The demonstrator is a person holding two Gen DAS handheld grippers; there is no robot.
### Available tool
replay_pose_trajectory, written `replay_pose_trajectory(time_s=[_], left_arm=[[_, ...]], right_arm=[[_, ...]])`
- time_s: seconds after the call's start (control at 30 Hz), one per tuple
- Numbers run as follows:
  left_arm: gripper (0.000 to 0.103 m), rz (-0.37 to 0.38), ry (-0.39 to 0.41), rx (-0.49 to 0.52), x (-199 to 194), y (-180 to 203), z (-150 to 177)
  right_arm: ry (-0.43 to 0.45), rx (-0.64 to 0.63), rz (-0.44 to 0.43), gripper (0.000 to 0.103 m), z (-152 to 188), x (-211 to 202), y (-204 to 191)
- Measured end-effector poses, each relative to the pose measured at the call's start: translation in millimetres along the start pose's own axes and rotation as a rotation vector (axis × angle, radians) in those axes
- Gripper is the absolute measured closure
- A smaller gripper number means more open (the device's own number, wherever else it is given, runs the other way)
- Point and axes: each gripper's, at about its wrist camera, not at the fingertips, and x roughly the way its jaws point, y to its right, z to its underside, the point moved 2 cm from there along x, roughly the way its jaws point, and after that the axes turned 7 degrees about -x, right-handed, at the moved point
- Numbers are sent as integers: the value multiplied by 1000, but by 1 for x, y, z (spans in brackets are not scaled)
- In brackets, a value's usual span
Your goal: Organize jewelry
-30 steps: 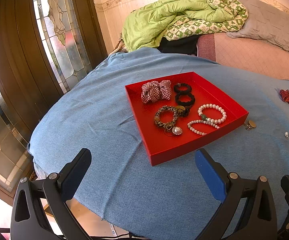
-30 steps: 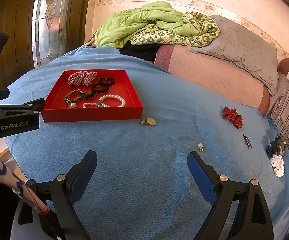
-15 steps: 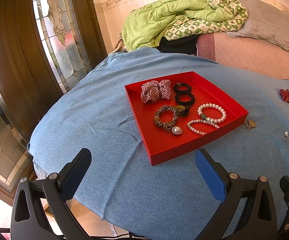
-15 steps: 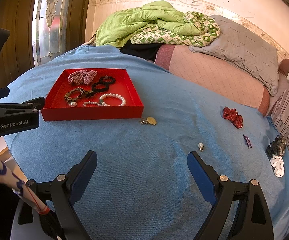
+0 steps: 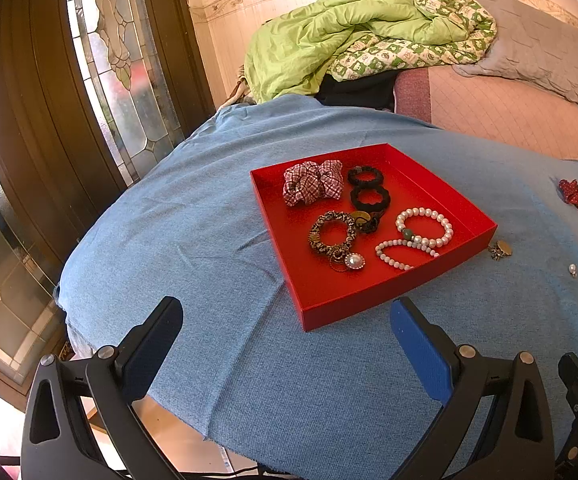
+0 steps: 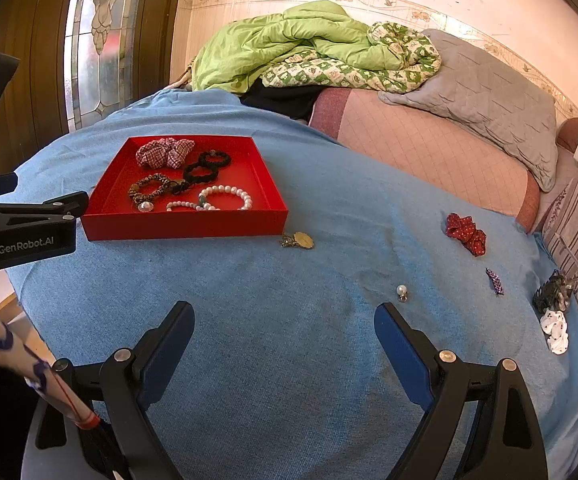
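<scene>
nothing has moved in the last second: we hold our left gripper (image 5: 285, 328) and right gripper (image 6: 285, 332) wide open and empty. the gold pendant (image 6: 297, 240) waits at the red tray's (image 6: 185, 223) four o'clock corner, unsorted.

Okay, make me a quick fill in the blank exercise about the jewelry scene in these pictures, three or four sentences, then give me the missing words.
1. The pearl bracelet lies inside the ____ tray.
2. The gold pendant lies on the blue cloth, just ____ the tray.
3. The right gripper is ____, holding nothing.
4. The red scrunchie lies on the ____ cloth.

Missing words: red; outside; open; blue
</scene>
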Motion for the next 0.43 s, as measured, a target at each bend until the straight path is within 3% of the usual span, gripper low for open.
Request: replay_pose_trajectory(time_s=[0.3,0.43], left_arm=[[0,36,-42,-4,3,1,3],[0,135,-87,71,2,29,9]], right_arm=[[0,26,0,9,0,0,7],[-13,129,48,9,5,-2,39]])
